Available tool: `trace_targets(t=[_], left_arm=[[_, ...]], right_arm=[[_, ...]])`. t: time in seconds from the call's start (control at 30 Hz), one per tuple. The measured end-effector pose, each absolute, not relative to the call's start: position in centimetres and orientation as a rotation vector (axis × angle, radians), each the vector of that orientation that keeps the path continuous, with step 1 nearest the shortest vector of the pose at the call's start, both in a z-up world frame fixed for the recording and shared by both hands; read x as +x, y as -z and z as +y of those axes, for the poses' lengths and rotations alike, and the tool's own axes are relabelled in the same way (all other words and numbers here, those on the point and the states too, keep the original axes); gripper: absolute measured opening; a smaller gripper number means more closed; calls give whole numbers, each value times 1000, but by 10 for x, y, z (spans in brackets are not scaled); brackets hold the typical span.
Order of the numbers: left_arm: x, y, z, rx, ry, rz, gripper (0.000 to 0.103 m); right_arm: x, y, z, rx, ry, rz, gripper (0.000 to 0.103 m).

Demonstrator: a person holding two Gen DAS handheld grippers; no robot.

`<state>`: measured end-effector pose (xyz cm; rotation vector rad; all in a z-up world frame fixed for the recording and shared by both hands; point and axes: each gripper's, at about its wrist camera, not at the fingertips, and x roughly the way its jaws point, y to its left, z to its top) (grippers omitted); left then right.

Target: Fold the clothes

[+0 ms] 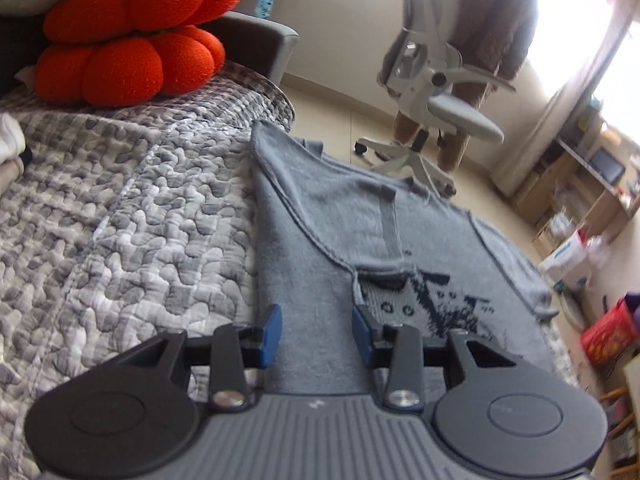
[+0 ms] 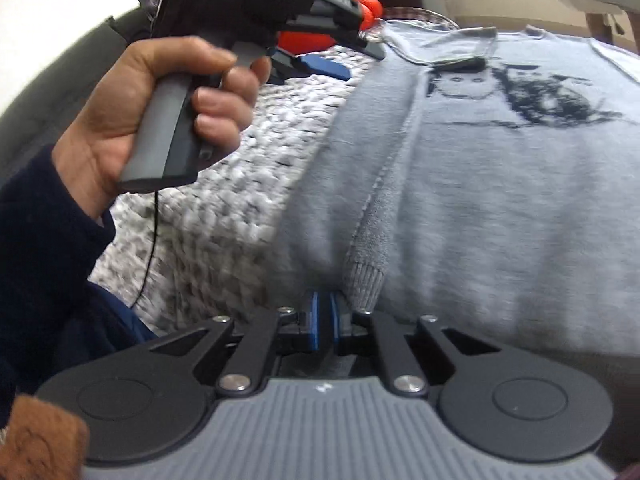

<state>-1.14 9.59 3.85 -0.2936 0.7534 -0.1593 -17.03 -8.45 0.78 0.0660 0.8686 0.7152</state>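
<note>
A grey quilted bedspread (image 1: 120, 200) carries the work. The left gripper (image 1: 316, 330) hovers with jaws spread over the grey sweater (image 1: 320, 240) lying flat there. The right gripper (image 2: 324, 326) is clamped on the sweater's near hem beside the ribbed cuff (image 2: 362, 280). Orange cushions (image 1: 128, 36) sit beyond.

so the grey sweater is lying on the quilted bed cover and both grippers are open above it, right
Not quite. Only the left gripper is open: the left wrist view shows its jaws apart over the grey sweater. The right gripper is shut, its jaws pressed together at the sweater's near edge in the right wrist view; whether fabric is pinched is unclear. The sweater does lie on the quilted bed cover.
</note>
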Motion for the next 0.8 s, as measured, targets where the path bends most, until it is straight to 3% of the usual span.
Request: trace_targets(t=[0.27,0.47,0.53,0.57,0.6,0.77,0.8], left_arm=[[0,-26,86,-224,171,815,39],[4,-34,111,-264,114,776,40],[8,-33,118,-292,104,781,40],[10,-31,121,-307,102,785,40],[12,-30,125,-322,100,790,40],[16,-25,123,-359,154,795,40],[17,-24,121,-350,158,800,39]], right_arm=[[-164,11,-90,79,-773,1022,14],[-153,-30,-102,130,-828,877,16],[-139,-37,-102,132,-776,854,30],[-131,-35,-101,124,-730,852,47],[-123,-34,-100,117,-684,850,50],[-124,-16,-96,133,-675,861,49],[-127,-16,-94,118,-671,854,38]])
